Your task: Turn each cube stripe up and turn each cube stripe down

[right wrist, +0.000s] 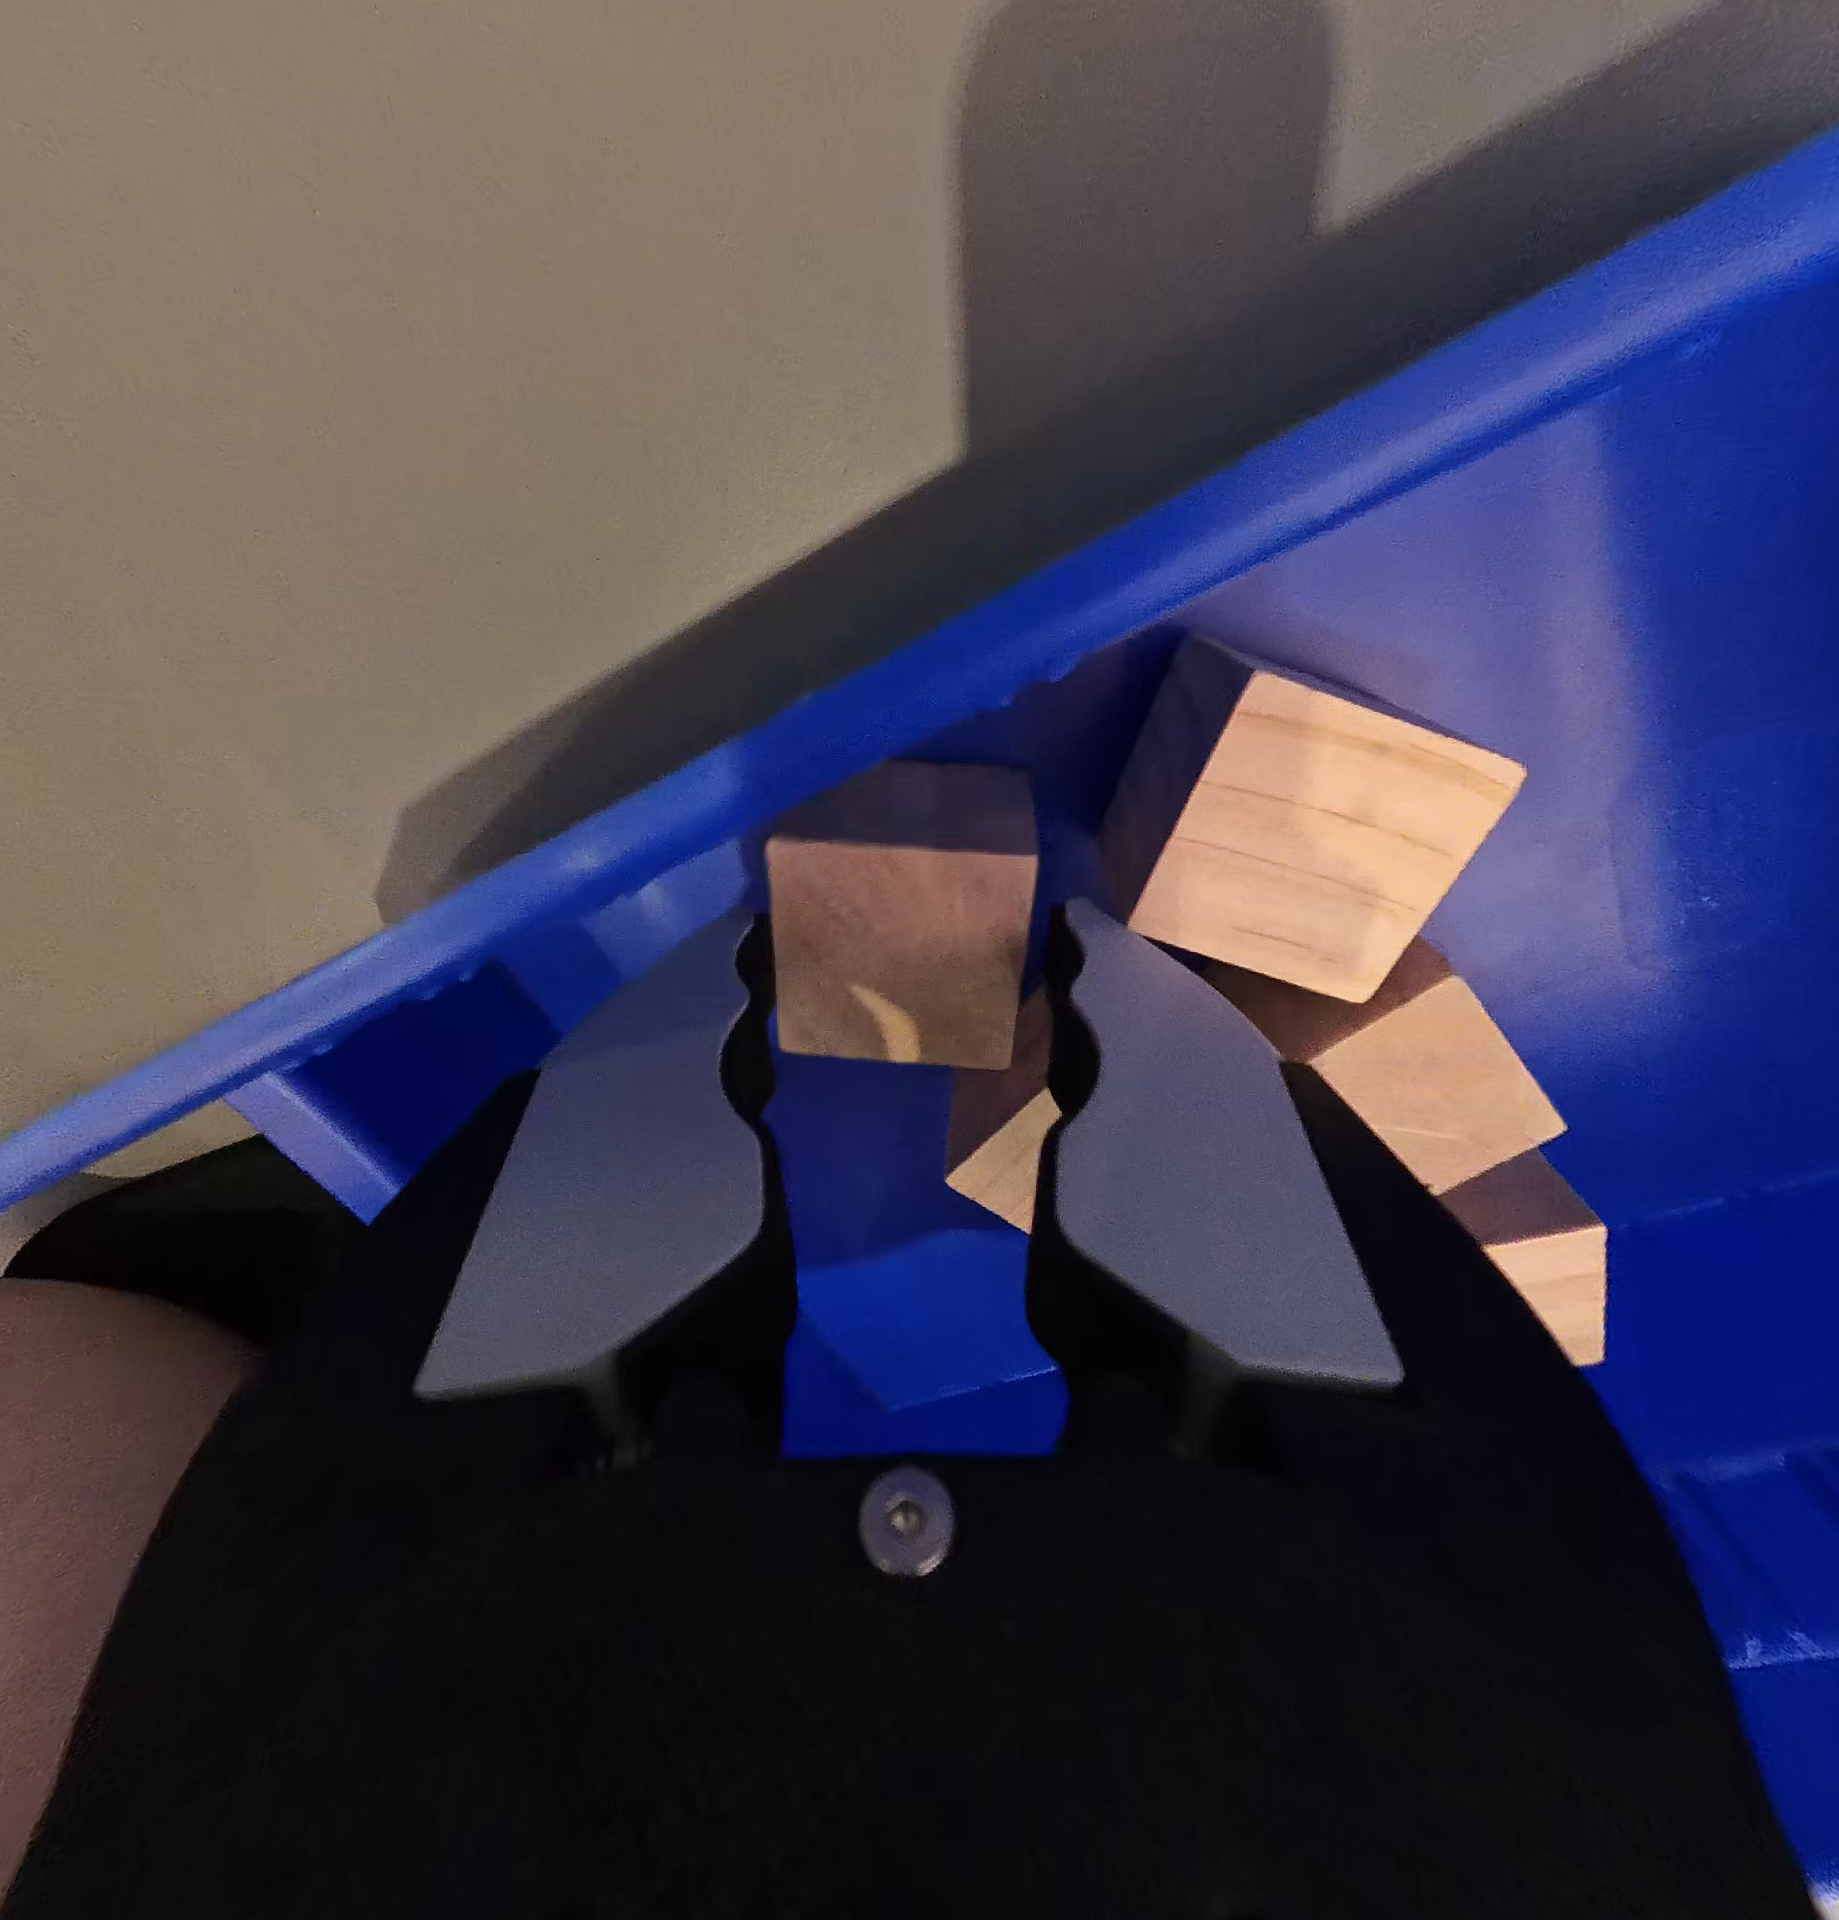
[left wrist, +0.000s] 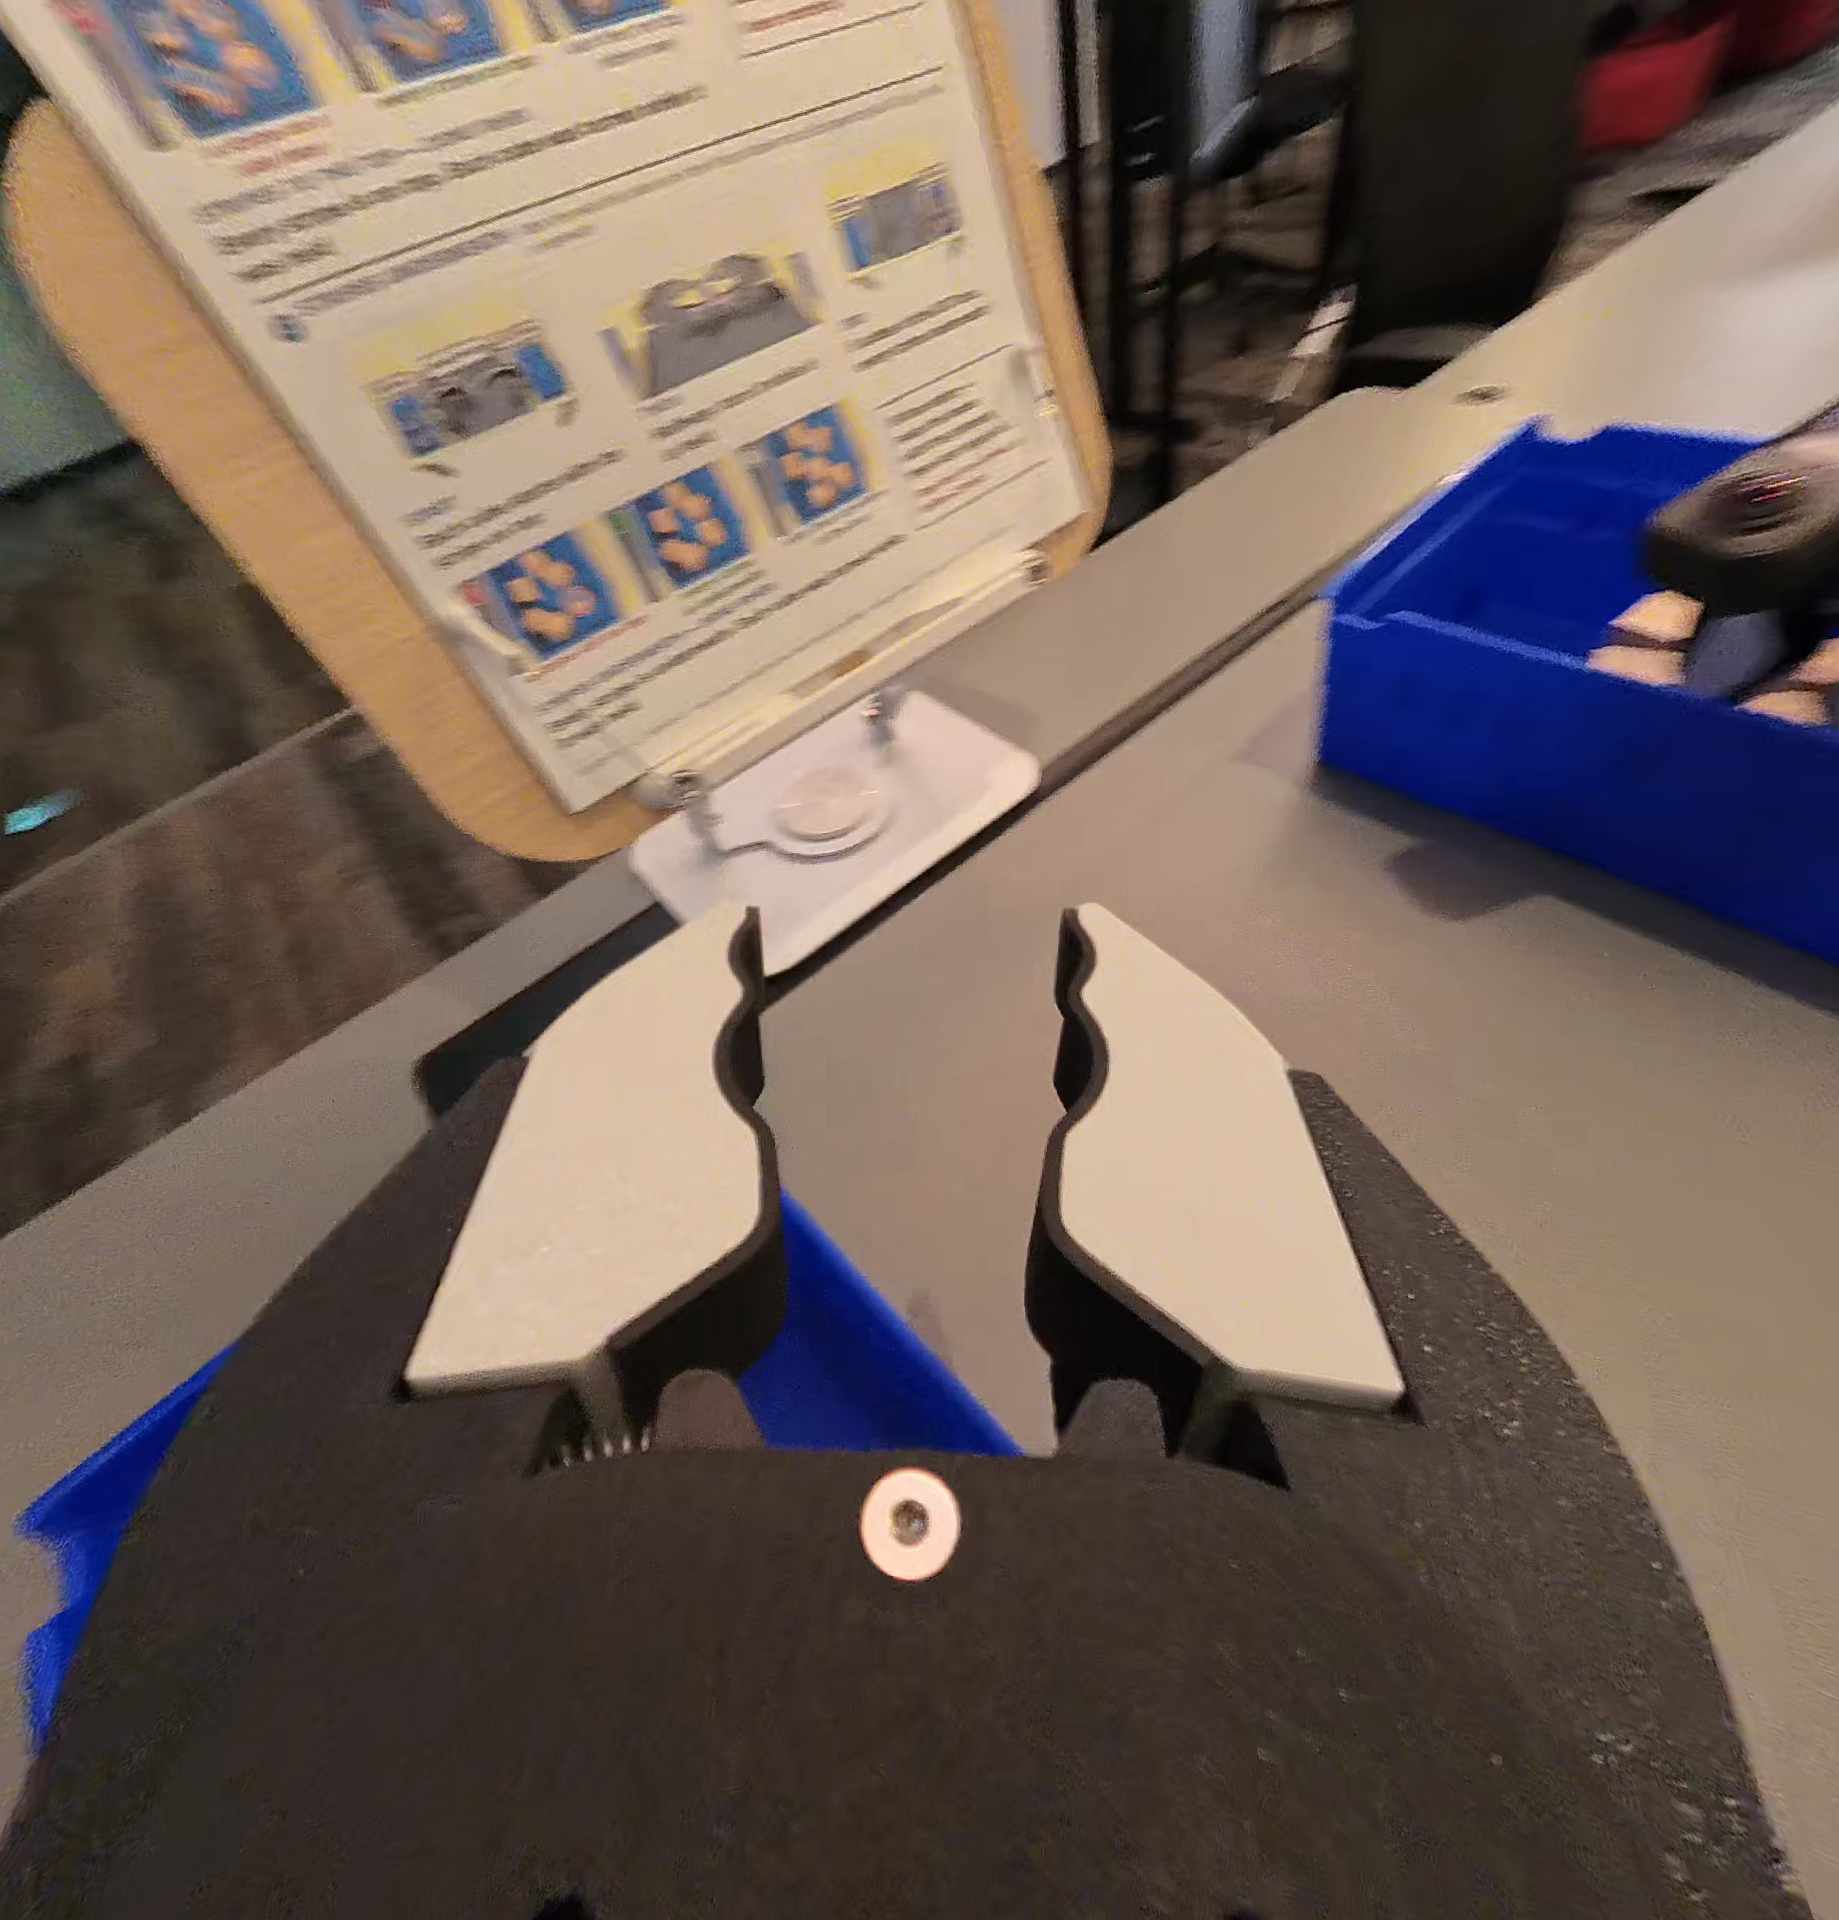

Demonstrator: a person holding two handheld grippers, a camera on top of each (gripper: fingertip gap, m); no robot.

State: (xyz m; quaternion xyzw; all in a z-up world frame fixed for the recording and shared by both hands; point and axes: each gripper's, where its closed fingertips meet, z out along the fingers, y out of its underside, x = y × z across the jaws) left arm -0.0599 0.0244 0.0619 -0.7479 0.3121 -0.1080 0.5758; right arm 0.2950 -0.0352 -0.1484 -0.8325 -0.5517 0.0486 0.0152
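In the right wrist view my right gripper point(right wrist: 907, 920) reaches into a blue bin point(right wrist: 1102, 582). A wooden cube point(right wrist: 894, 966) stands square between its fingertips. A thin gap shows beside the right pad, so the jaws are open around the cube. Several more wooden cubes lie to the right, among them a tilted one point(right wrist: 1299, 842) and one under it point(right wrist: 1434, 1081). My left gripper point(left wrist: 910, 914) is open and empty above the grey table point(left wrist: 1310, 1039). The left wrist view also shows the right gripper point(left wrist: 1767, 520) in the far bin point(left wrist: 1517, 707) among cubes point(left wrist: 1653, 623).
A second blue bin point(left wrist: 853, 1340) lies under my left gripper. An instruction sheet point(left wrist: 603, 364) on a tan board stands on a white base point(left wrist: 842, 821) at the table's far edge. A hand point(right wrist: 63, 1507) shows at the lower left of the right wrist view.
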